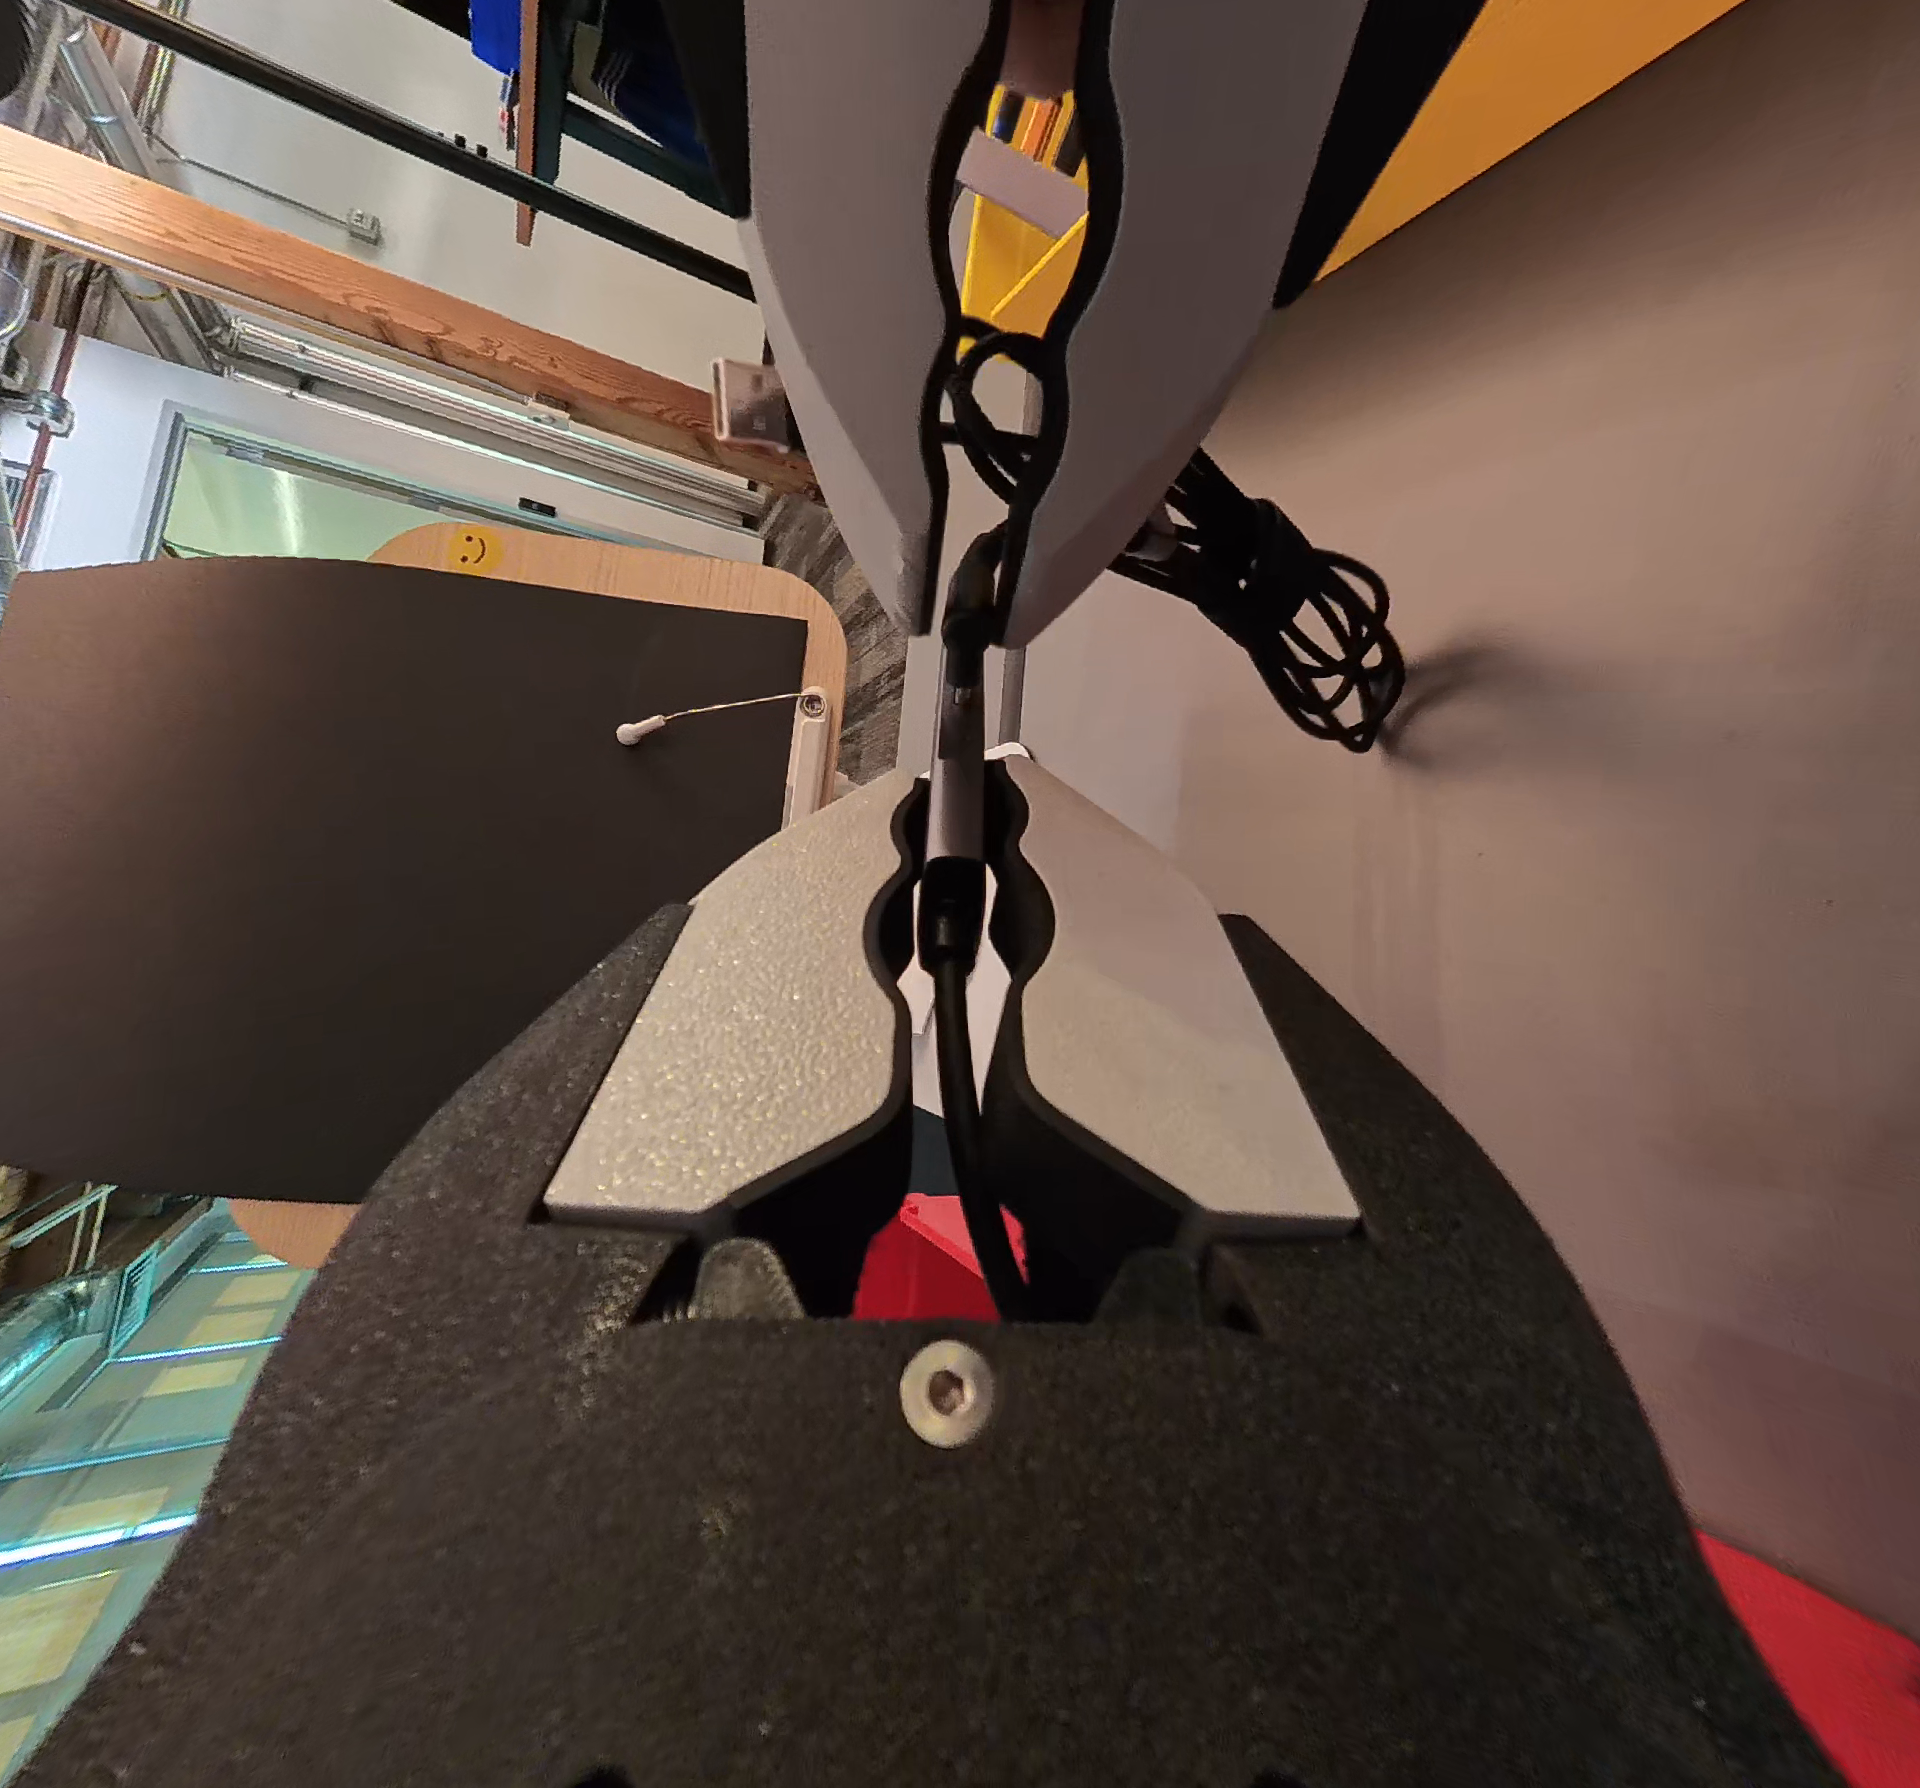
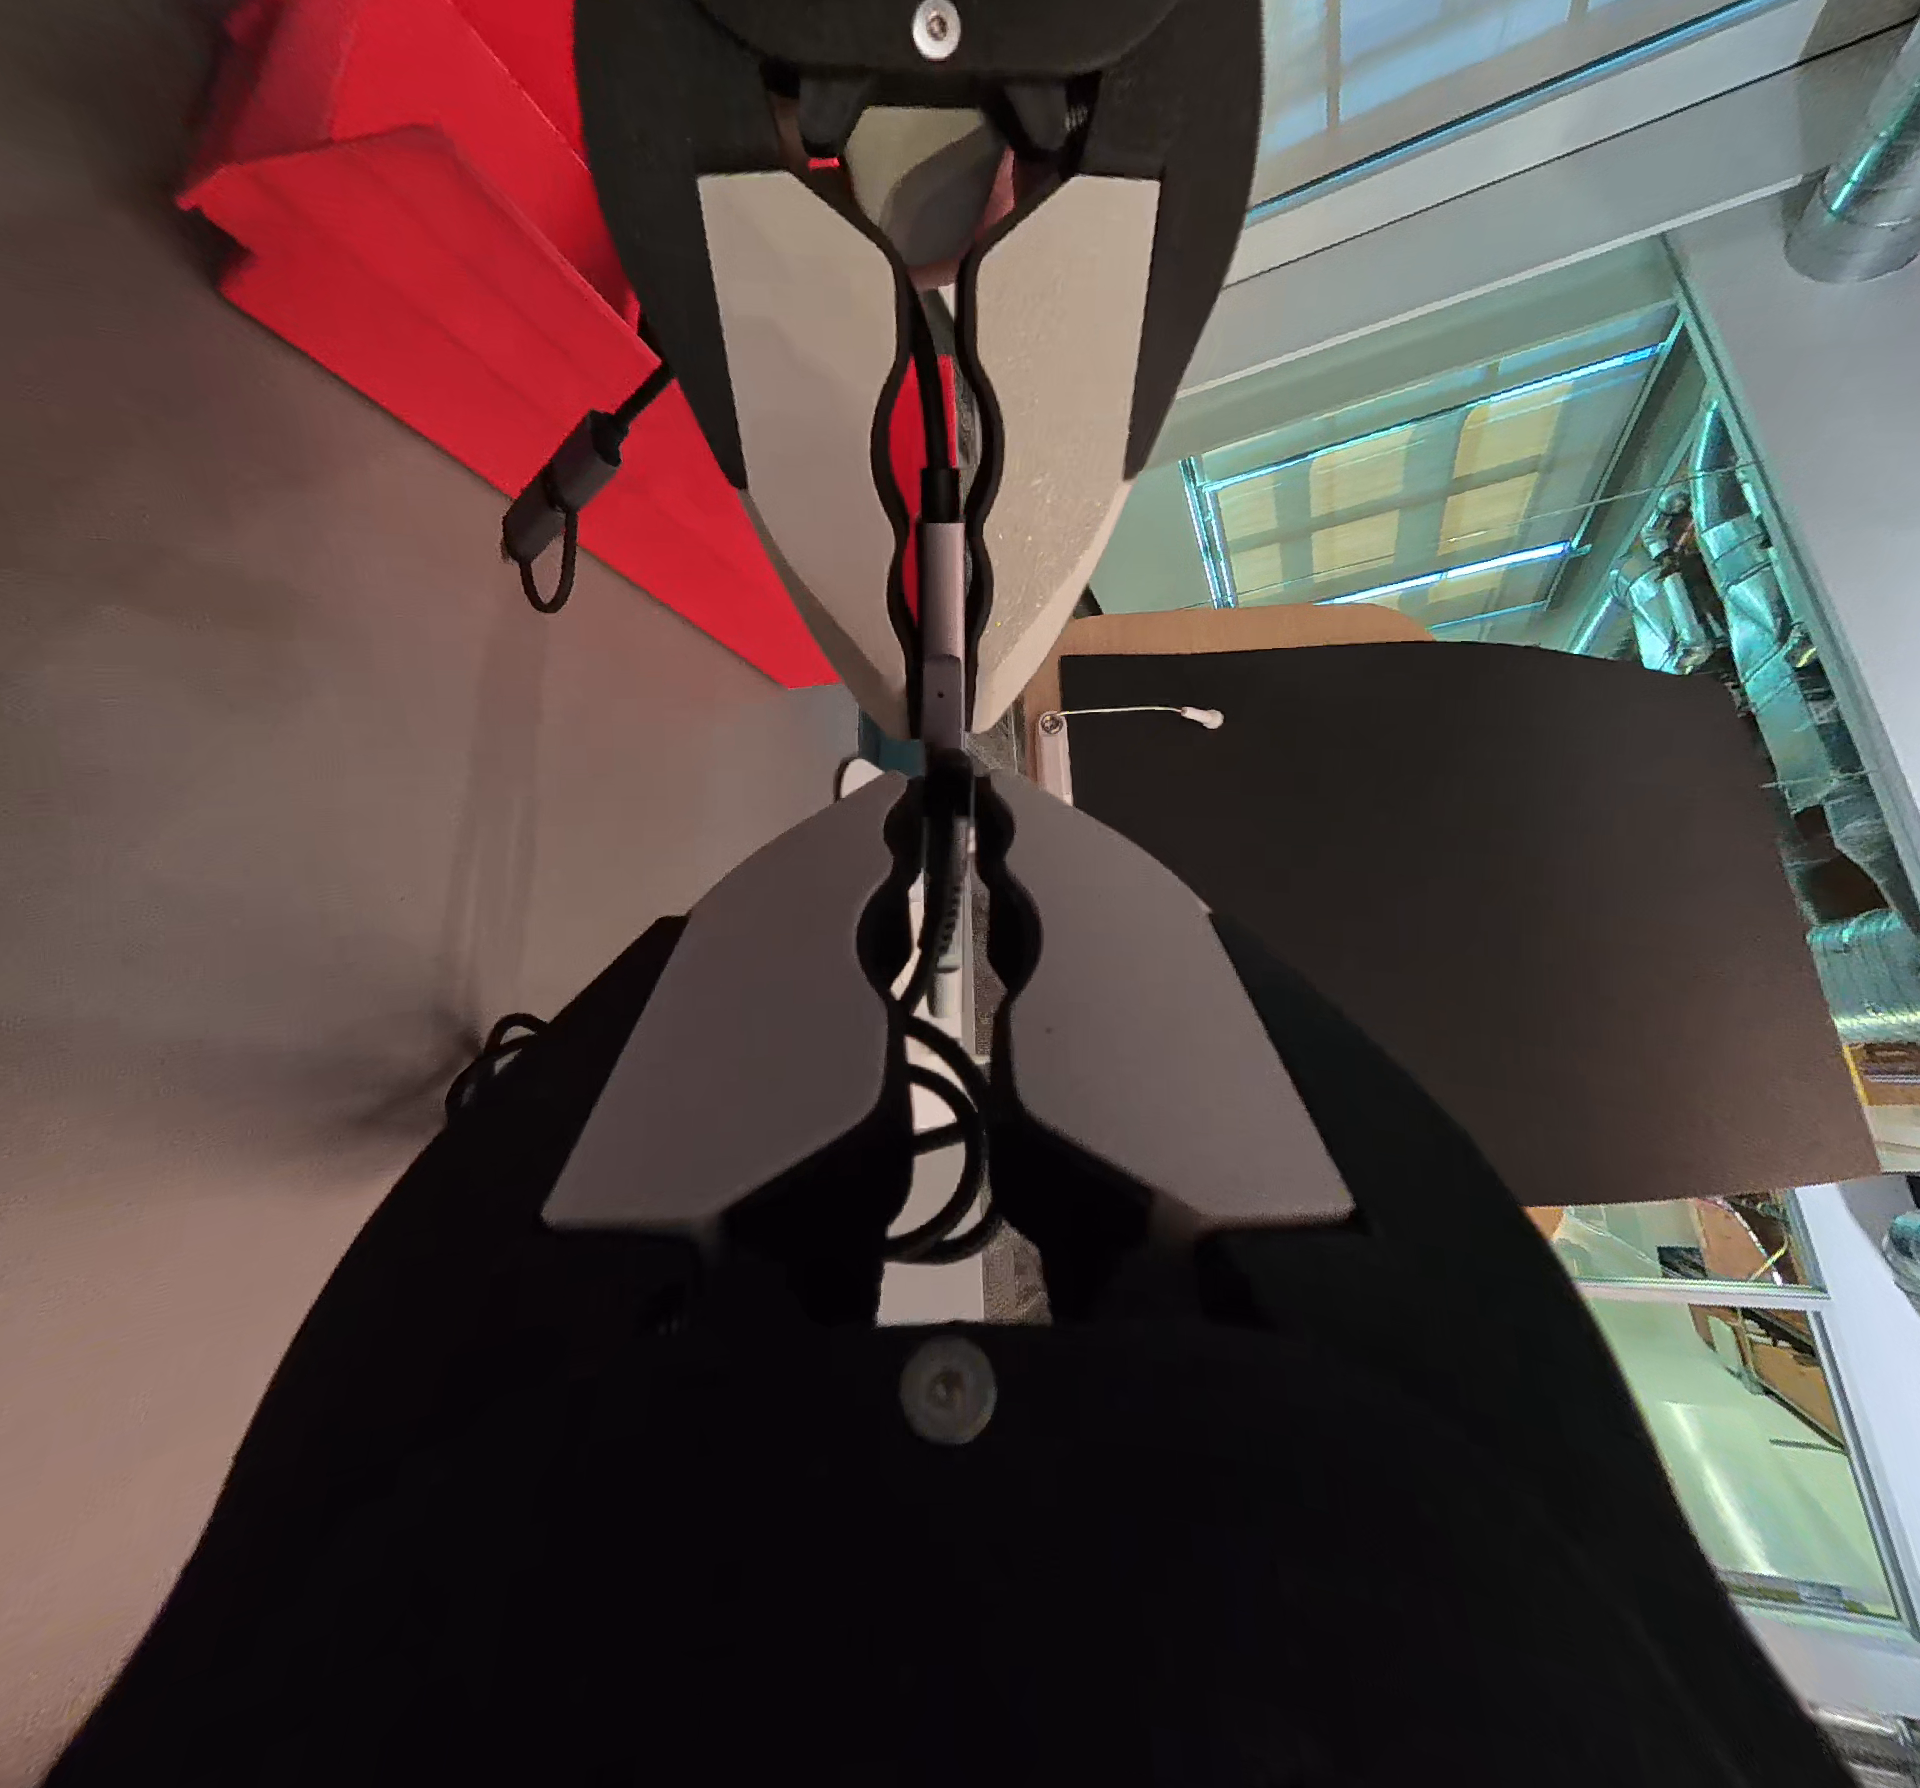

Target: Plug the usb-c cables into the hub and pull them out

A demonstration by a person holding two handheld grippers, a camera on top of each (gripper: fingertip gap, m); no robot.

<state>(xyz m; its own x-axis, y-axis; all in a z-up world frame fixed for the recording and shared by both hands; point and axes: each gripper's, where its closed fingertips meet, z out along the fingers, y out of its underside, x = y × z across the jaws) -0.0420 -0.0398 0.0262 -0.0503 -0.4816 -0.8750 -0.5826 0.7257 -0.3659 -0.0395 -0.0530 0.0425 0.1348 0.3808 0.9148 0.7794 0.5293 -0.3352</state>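
Left wrist view, nearest: the left gripper (image 1: 961, 803), its jaws pressed together on the slim grey hub (image 1: 958, 793), edge-on to the lens, whose own black lead (image 1: 966, 1115) trails back between the fingers toward the camera. Directly beyond, tip to tip, the right gripper (image 1: 966, 595) pinches the black usb-c cable (image 1: 971, 585) just behind its plug, which meets the hub's far end. The right wrist view mirrors this: right gripper (image 2: 940, 782) closed on the cable's ribbed strain relief (image 2: 951, 865), the left gripper (image 2: 940, 699) opposite holding the hub (image 2: 940, 616). Farther off, the coiled remainder of the cable (image 1: 1320, 637) lies on the grey table (image 1: 1558, 907); a second connector with a loop (image 2: 561, 512) hangs near a red bin (image 2: 436, 284), and a yellow bin (image 1: 1621, 24) lies behind the right gripper. Risks, as judged: any angular mismatch between the two handheld tools could bend the plug in its port, and a grip on the strain relief instead of the shell may slip or stress the cable when pulled. Obscured: the fingertips cover the junction, so whether the plug is fully seated, partly inserted or just clear cannot be told; the hub's other ports are not visible.
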